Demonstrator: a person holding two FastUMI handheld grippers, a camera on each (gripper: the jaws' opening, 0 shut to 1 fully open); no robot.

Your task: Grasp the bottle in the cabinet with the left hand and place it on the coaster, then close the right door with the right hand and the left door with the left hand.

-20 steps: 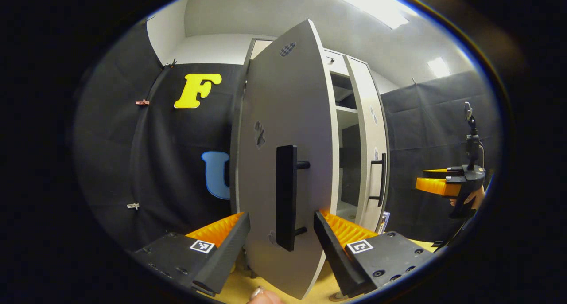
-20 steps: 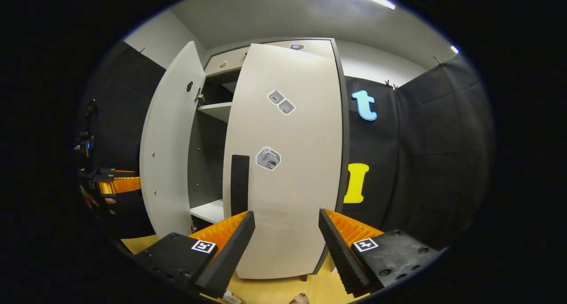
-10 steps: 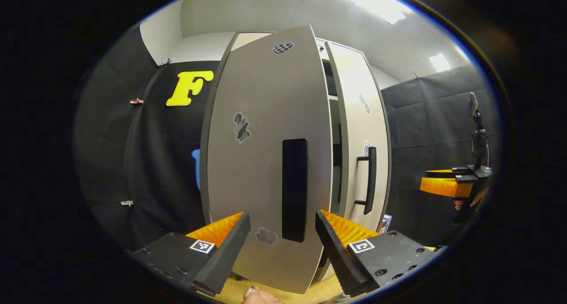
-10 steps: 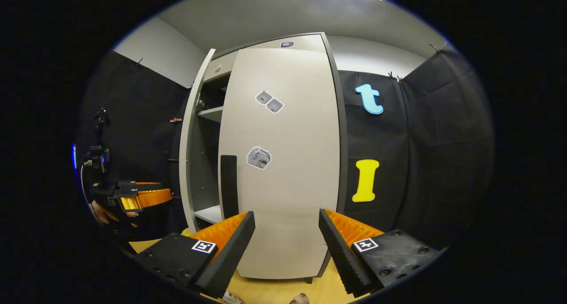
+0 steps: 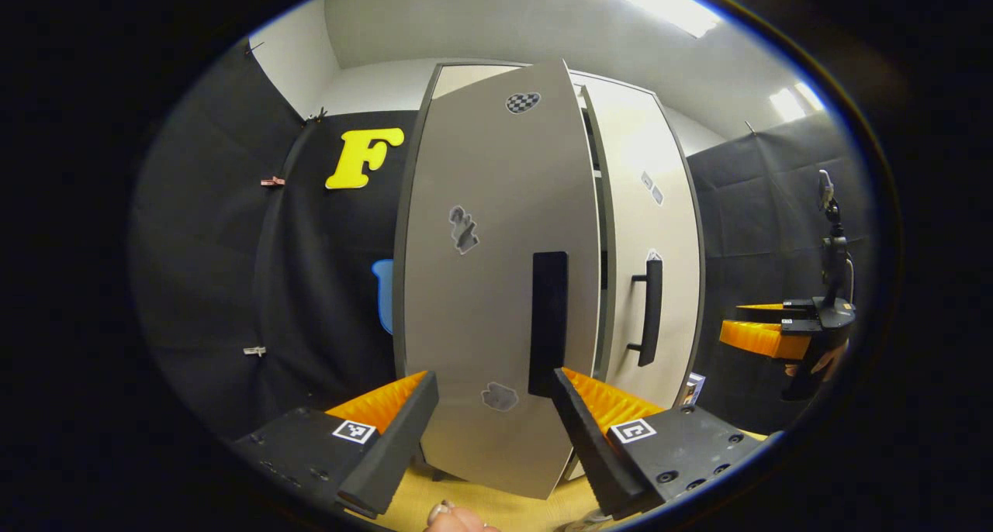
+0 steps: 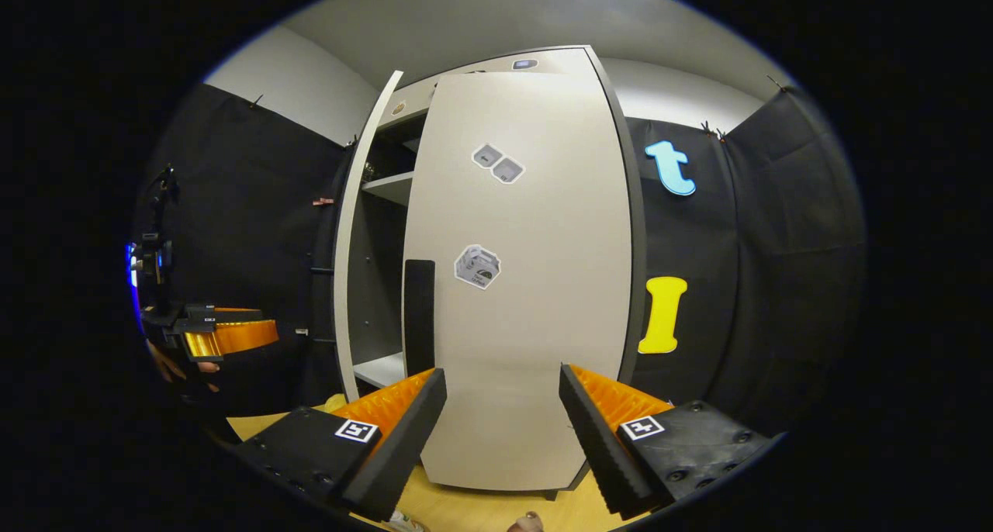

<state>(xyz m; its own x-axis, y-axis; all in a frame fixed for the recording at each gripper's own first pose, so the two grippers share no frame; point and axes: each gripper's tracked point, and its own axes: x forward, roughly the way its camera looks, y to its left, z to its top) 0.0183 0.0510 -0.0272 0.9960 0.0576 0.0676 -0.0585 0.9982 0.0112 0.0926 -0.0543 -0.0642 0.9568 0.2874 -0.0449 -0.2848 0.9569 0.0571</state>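
The cabinet [image 6: 535,284] stands on a pale wooden floor [image 6: 496,509]; a shelf [image 6: 392,187] shows inside at ten o'clock.

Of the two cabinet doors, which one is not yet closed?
The left door, in front of the left gripper, stands ajar with a gap beside it. The right door lies flush with the cabinet frame.

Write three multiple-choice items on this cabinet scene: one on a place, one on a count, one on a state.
1. In the left gripper view, the right tool is:
A. left of the cabinet
B. right of the cabinet
C. inside the cabinet

2. Stickers on the left door's front:
A. one
B. six
C. three

3. The left door is:
A. partly open
B. shut flush
C. taken off

Key: 1 B, it is held at the far right, past the cabinet. 2 C, one sits high, one at the middle, one low. 3 A, the right gripper view shows a shelf through the gap.
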